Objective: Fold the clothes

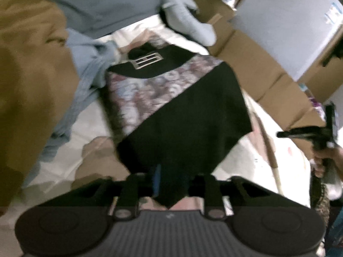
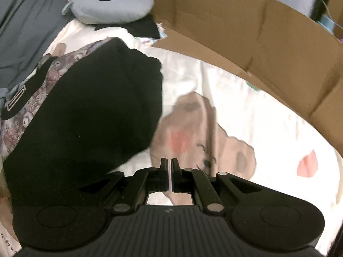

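On the cartoon-bear bedsheet (image 2: 235,111), reading from the left, lie a brown garment (image 1: 27,81), a pale blue garment (image 1: 85,79), then the task's piece: a black garment (image 1: 184,115) with a floral band and a rectangular logo, spread near the middle of the bed. The left gripper (image 1: 171,184) has a corner of that black cloth pinched between its closed fingers, the point of fabric hanging out below them and the rest stretching away taut. To its right, the right gripper (image 2: 169,167) hovers over the bear print just beside the garment's edge, its jaws nearly touching with only a thin slit between them and nothing held. My judgement is that a fold is in hand: it should go well if the held corner is carried low and straight across to the opposite edge so that the cloth stays flat, with the free gripper pinning or taking the far side to stop bunching. The blur suggests speed, so slowing before laying down would help. Counted: 2 grippers, 1 black garment, 1 brown garment, 1 pale blue garment, 1 grey neck pillow (image 2: 113,4), and 1 run of cardboard (image 2: 246,34) along the right.
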Available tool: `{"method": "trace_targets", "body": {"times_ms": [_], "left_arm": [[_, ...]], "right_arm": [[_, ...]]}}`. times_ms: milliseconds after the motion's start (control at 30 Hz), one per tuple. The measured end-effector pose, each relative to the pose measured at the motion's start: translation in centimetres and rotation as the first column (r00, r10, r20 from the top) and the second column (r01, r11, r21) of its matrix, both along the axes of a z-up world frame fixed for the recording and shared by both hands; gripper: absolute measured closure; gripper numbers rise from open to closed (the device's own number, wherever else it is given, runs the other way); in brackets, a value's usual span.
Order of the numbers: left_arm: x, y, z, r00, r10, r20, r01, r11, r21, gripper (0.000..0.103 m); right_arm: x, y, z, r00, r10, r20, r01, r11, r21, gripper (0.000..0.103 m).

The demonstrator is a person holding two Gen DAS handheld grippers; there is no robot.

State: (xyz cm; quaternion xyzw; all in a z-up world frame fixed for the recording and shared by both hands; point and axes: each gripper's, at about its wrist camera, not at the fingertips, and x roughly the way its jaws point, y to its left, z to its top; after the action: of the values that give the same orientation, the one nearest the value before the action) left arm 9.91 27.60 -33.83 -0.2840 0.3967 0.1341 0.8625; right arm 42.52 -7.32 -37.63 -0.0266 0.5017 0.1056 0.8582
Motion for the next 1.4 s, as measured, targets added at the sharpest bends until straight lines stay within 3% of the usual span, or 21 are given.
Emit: {"method": "trace_targets", "body": {"times_ms": [133,300,533,600,700,767,833,867,1400], "left_arm": [[1.0,1.5,-1.1,0.999,0.05,0.018,-0.05,0.998,0.04,0.047],[2.2,2.5,-3.1,0.994,0.097,0.039,-0.099,0.993,0.063,0.047],[4.3,3.1,-5.6,0.997,0.069,0.029,-0.072,0.99,0.123,0.047],[4.8,3.1,-6.2,0.998,0.056,0.031,-0.06,0.988,0.141,0.047],[5.3,3.3,-7.0,0.999,0.038,0.03,-0.042,0.985,0.168,0.05],[5.4,3.4,-7.4,0.999,0.017,0.031,-0.022,0.983,0.184,0.058],[5.5,3.5,-7.7,1.0,-0.002,0.027,-0.004,0.982,0.19,0.092],[5.5,3.6,-7.7,1.0,-0.006,0.024,0.001,0.981,0.194,0.096],[3.6,1.3,-2.5,0.993,-0.032,0.117,0.021,0.995,0.094,0.1]], "right_arm": [[-0.8,-0.9,0.1,1.0,-0.024,-0.016,0.025,0.999,0.021,0.099],[-1.2,-1.0,0.4,0.999,-0.045,-0.02,0.046,0.998,0.045,0.097],[-1.3,-0.2,0.9,0.998,-0.053,-0.02,0.054,0.995,0.078,0.096],[-1.3,0.3,1.0,0.999,-0.05,-0.02,0.051,0.995,0.087,0.091],[-1.5,1.0,1.0,0.999,-0.045,-0.021,0.047,0.994,0.102,0.078],[-1.7,1.6,1.0,0.999,-0.037,-0.018,0.038,0.994,0.106,0.078],[-2.0,2.1,1.2,0.999,-0.031,-0.013,0.032,0.993,0.114,0.078],[-2.1,2.4,1.1,0.999,-0.028,-0.016,0.03,0.992,0.122,0.078],[-3.1,7.3,2.7,0.996,0.029,-0.086,0.002,0.94,0.341,0.074]]}}
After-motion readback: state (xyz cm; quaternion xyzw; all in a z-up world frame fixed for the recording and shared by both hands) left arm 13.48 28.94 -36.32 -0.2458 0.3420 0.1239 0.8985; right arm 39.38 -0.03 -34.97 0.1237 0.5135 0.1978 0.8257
